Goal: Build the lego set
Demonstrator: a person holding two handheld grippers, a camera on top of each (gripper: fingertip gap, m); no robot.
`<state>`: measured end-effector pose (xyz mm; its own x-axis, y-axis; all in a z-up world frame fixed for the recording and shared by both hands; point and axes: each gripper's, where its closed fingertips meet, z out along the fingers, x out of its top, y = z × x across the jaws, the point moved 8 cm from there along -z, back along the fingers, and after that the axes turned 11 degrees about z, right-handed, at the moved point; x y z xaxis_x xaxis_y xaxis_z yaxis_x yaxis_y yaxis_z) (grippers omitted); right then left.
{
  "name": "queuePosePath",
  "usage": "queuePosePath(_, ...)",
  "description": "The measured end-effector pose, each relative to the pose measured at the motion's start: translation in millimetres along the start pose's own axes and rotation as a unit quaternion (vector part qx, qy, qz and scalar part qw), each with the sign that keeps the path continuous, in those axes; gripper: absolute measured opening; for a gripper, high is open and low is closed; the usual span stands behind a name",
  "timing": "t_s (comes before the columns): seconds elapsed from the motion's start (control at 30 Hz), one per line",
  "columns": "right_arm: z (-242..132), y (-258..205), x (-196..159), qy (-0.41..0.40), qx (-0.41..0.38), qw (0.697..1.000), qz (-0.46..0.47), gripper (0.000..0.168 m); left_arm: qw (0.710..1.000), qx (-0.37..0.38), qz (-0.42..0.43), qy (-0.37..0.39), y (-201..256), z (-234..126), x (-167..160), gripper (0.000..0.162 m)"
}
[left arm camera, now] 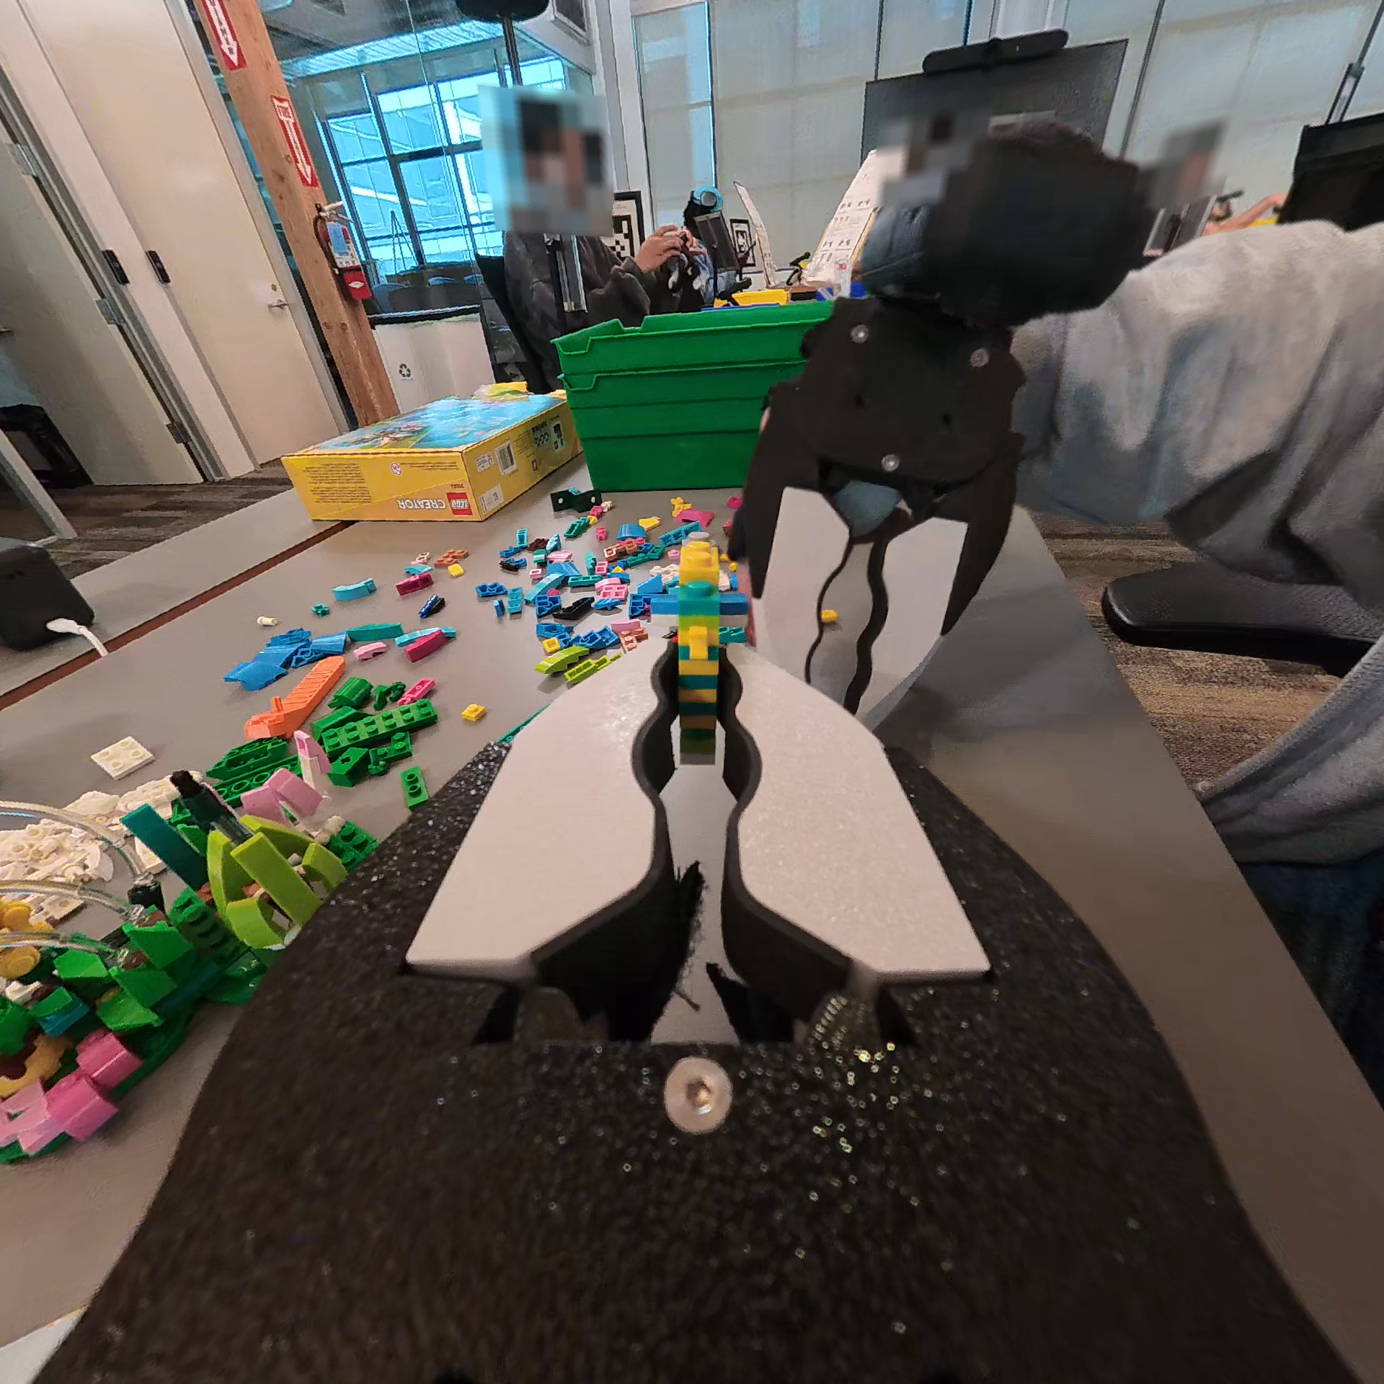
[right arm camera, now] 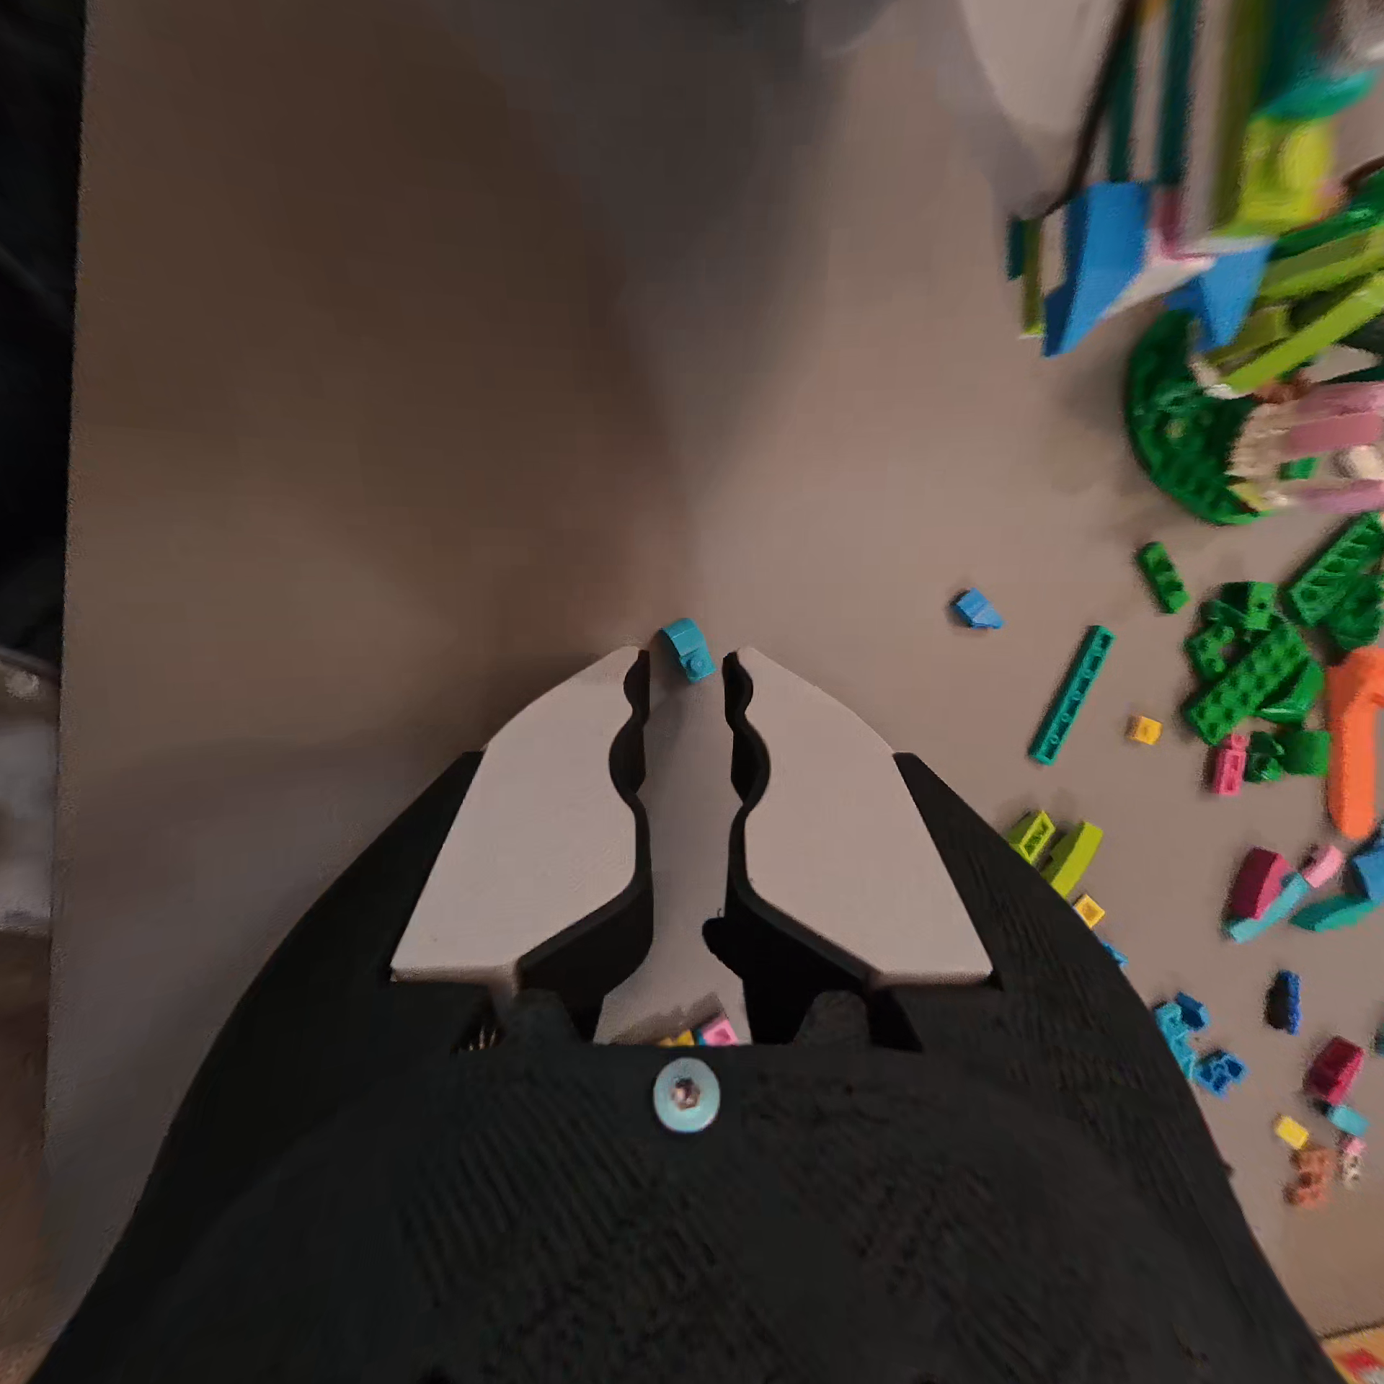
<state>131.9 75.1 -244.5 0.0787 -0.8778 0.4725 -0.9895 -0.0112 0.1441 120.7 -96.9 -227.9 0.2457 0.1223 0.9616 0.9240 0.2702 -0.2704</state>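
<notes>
Between the pale fingers of the left gripper (left arm camera: 698,674) a narrow striped lego column (left arm camera: 698,651) of yellow, teal, blue and green bricks is clamped upright, its upper part standing clear above the fingertips. Beyond it, loose bricks (left arm camera: 584,577) are scattered over the grey table (left arm camera: 487,674), with a yellow box (left arm camera: 427,464) and stacked green bins (left arm camera: 674,397) farther back. Over the table's right side the right gripper (left arm camera: 861,614) is held pointing steeply downward, its jaws spread wide, with a grey sleeve (left arm camera: 1213,389) seen behind it. From the right wrist view, that gripper (right arm camera: 685,659) is seen open above the table (right arm camera: 374,374), and a small turquoise piece (right arm camera: 687,648) lies just between its fingertips, untouched by either. A green and pink build (right arm camera: 1228,449) is seen blurred at the upper right.
</notes>
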Motion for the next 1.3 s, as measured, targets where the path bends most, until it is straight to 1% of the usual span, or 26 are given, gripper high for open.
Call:
queuePosePath(0.13, 5.8, 5.1, 4.4, -0.041, 0.020, 0.998, -0.046, 0.017, 1.000, -0.003, 0.002, -0.001, 0.4, 0.3, 0.0, 0.008)
queuePosePath(0.27, 7.0, 7.3, 8.2, -0.055, 0.039, 0.996, -0.060, 0.010, 1.000, -0.004, 0.000, -0.001, 0.3, 0.4, -0.1, 0.008)
queuePosePath(0.33, 7.7, 7.4, 9.0, -0.060, 0.045, 0.996, -0.056, 0.005, 1.000, -0.005, -0.001, -0.001, 0.2, 0.4, -0.2, 0.008)
queuePosePath(0.43, 5.5, 9.7, 9.1, -0.051, 0.048, 0.997, -0.017, 0.005, 1.000, -0.005, -0.002, -0.004, 0.0, 0.6, -0.5, 0.008)
queuePosePath(0.5, -7.7, 14.3, 12.5, -0.010, 0.037, 0.999, 0.019, 0.005, 1.000, -0.007, -0.003, -0.011, 0.0, 1.3, -1.1, 0.008)
queuePosePath(0.57, -32.4, 23.7, 22.7, 0.068, -0.001, 0.996, 0.061, 0.005, 1.000, -0.012, -0.002, -0.018, 0.5, 2.2, -1.7, 0.008)
queuePosePath(0.67, -68.3, 29.6, 46.3, 0.193, -0.048, 0.975, 0.102, 0.005, 0.999, -0.021, 0.011, -0.035, 3.3, 4.3, -3.0, 0.008)
queuePosePath(0.73, -75.7, 23.2, 62.2, 0.219, -0.060, 0.969, 0.095, 0.005, 0.998, -0.023, 0.031, -0.053, 6.2, 6.1, -4.2, 0.008)
queuePosePath(0.87, -64.7, 7.8, 81.5, 0.158, -0.103, 0.981, 0.036, 0.005, 0.994, -0.011, 0.084, -0.075, 11.6, 7.3, -3.8, 0.008)
queuePosePath(1.03, -53.1, -3.2, 84.6, 0.105, -0.129, 0.986, -0.022, 0.005, 0.984, 0.011, 0.159, -0.079, 16.9, 6.0, -0.8, 0.008)
queuePosePath(1.17, -49.3, -12.2, 82.7, 0.107, -0.153, 0.981, -0.057, 0.005, 0.971, 0.030, 0.220, -0.084, 22.1, 5.8, 0.5, 0.008)
queuePosePath(1.3, -46.5, -24.2, 80.7, 0.089, -0.212, 0.964, -0.136, 0.005, 0.952, 0.049, 0.288, -0.090, 27.1, 5.4, 1.2, 0.008)
